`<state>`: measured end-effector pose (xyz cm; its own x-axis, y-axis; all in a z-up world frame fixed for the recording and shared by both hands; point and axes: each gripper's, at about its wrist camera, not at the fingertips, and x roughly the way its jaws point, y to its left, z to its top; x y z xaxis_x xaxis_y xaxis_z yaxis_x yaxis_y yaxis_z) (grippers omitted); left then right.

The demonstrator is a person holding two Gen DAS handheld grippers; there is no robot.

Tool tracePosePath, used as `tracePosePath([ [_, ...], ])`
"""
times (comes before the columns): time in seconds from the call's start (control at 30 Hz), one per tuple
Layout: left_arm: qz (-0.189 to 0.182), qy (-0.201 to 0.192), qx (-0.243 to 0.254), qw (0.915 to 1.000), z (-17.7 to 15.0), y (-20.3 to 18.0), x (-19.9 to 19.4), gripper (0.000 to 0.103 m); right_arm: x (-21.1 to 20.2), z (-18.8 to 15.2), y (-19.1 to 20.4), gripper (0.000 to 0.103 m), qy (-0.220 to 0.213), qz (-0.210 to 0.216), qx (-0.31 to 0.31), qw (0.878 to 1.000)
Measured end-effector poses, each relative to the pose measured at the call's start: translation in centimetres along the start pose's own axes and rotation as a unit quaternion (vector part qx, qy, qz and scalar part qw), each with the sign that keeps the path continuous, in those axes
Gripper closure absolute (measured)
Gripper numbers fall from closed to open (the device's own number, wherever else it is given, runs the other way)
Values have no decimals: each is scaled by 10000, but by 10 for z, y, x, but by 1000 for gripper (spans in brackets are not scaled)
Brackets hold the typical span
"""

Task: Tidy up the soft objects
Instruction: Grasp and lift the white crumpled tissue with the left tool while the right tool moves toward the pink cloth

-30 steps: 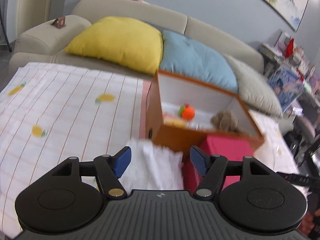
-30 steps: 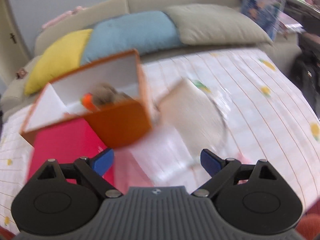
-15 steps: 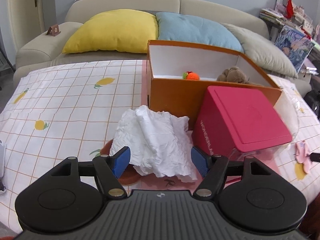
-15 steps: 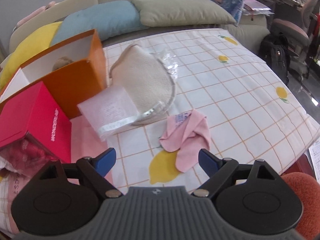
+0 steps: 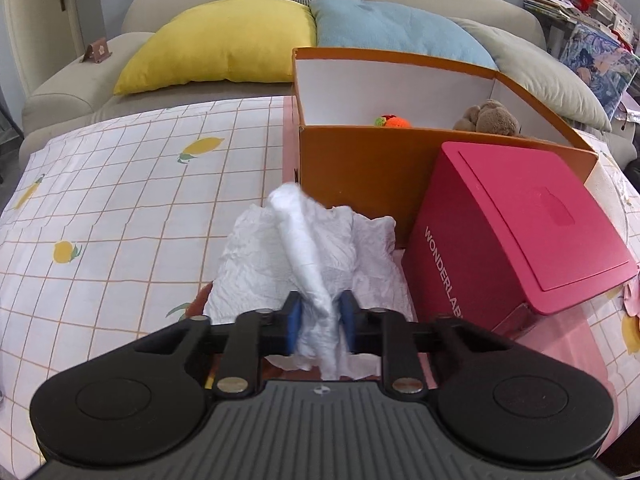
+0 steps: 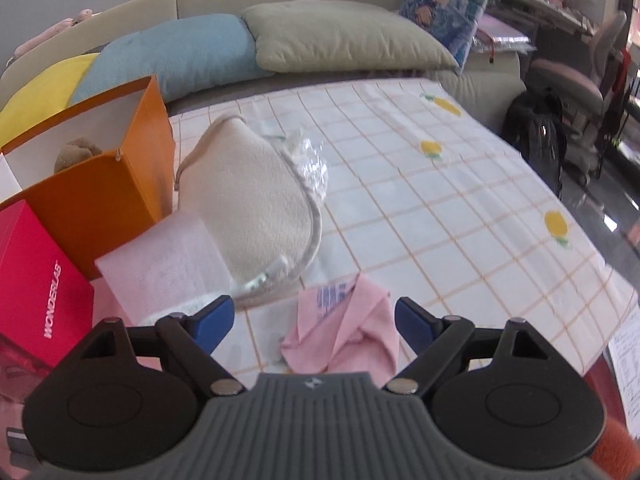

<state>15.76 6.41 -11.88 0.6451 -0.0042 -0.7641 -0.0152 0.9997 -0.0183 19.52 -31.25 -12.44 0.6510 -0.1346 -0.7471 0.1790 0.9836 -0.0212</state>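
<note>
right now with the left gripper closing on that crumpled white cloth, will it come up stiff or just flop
Probably floppy: the white cloth is wrinkled and bunches into a thin ridge between the closing jaws of the left gripper. It looks light, so the rest should trail and drape. The pinch seems to catch only a fold, so it might slip.

Tablecloth [image 5: 120, 184] was white w/ thin orange grid lines & yellow lemon prints w/ green leaves. Open box [image 5: 360, 160] was orange outside, white inside; in it sat a brown plush toy [image 5: 490, 118] & an orange knit toy w/ green bit [image 5: 394, 121]. Lidded box [image 5: 520, 232] was magenta-red w/ white lettering. Crumpled cloth [image 5: 308, 248] was plain white. Small folded cloth [image 6: 352, 332] was pale pink w/ a blue-print label. Pouch [image 6: 248, 200] was cream, fuzzy, lighter trim. Sofa cushions: yellow [image 5: 224, 40], light blue [image 5: 392, 32], grey-green [image 6: 344, 36]. Both grippers were black w/ blue pads [image 6: 212, 320].
</note>
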Motion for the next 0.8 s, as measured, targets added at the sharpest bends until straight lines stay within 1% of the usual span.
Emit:
tracePosePath([
  [0.03,0,30,7,10000,0,0,2,89,2,1,1,17,-36,-41,-88,9999],
  [0.1,2,44,3,10000,-2,1,5,92,6,4,2,17,-70,-98,-184,9998],
  [0.2,-42,-96,-79,9999,-2,3,-2,95,12,8,0,17,-67,-101,-148,9998],
  [0.27,-169,-265,-273,9991,3,8,-17,96,15,11,-2,17,-96,-141,-117,9998],
  [0.4,-575,-620,-782,9933,22,26,-63,96,20,13,-6,17,-127,-224,-55,9997],
  [0.47,-765,-712,-964,9898,33,33,-86,96,22,12,-8,17,-130,-263,9,9996],
  [0.57,-1117,-646,-1201,9843,46,41,-113,96,25,12,-8,17,-112,-269,72,9995],
  [0.63,-1340,-556,-1322,9805,48,43,-127,96,25,11,-6,17,-133,-276,31,9995],
  [0.7,-1704,-492,-1442,9735,47,45,-141,96,22,11,-5,17,-185,-282,-20,9994],
  [0.73,-1850,-454,-1456,9708,47,44,-149,96,21,11,-5,17,-221,-285,-34,9993],
  [0.8,-2000,-433,-1398,9688,47,42,-162,96,18,11,-6,17,-302,-322,-36,9990],
])
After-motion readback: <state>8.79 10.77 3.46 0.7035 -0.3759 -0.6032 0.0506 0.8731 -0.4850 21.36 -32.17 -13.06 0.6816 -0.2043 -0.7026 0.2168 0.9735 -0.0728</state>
